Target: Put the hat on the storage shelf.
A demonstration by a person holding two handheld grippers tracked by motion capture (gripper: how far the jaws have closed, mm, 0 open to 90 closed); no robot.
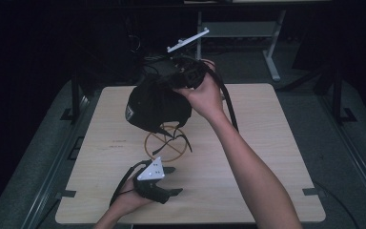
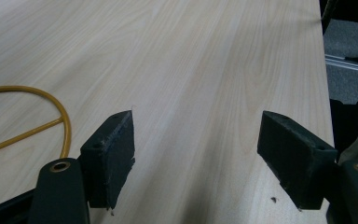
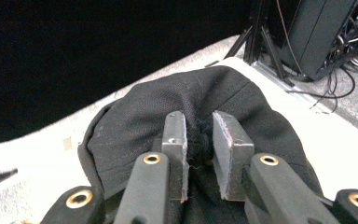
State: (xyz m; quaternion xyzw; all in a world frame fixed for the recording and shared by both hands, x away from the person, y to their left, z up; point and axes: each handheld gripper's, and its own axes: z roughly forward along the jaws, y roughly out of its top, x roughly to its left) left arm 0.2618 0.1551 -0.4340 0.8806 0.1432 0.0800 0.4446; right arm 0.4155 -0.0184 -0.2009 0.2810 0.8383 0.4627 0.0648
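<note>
Two grippers are seen above a light wooden table (image 1: 267, 143), and a yellow ring (image 1: 166, 143) with crossed spokes, marked near the middle of the tabletop, is taken as the reference for all positions. The right gripper (image 1: 164, 81) is held raised beyond the ring, on the side away from the person, with its grey three-cornered plate (image 1: 188, 40) tilted upward. Its jaws are clamped on a gathered fold of a black cap (image 1: 155, 107), which hangs below them, clear of the table and directly over the far edge of the ring; thin dark straps of the cap dangle down across the ring's outline. In the right gripper view, the cap (image 3: 191, 121) is seen bunched between the two pads (image 3: 230, 149), which are drawn close together with the fabric pinched in the gap. The left gripper (image 1: 174, 180) is held low on the near side of the ring, just beside it, with its own grey plate (image 1: 152, 170) facing up. Its jaws are spread wide and nothing is held between them. In the left gripper view, bare tabletop (image 2: 205, 70) is seen between the two separated pads (image 2: 112, 154), and an arc of the ring (image 2: 51, 100) is visible to one side of that gripper's jaws.
</note>
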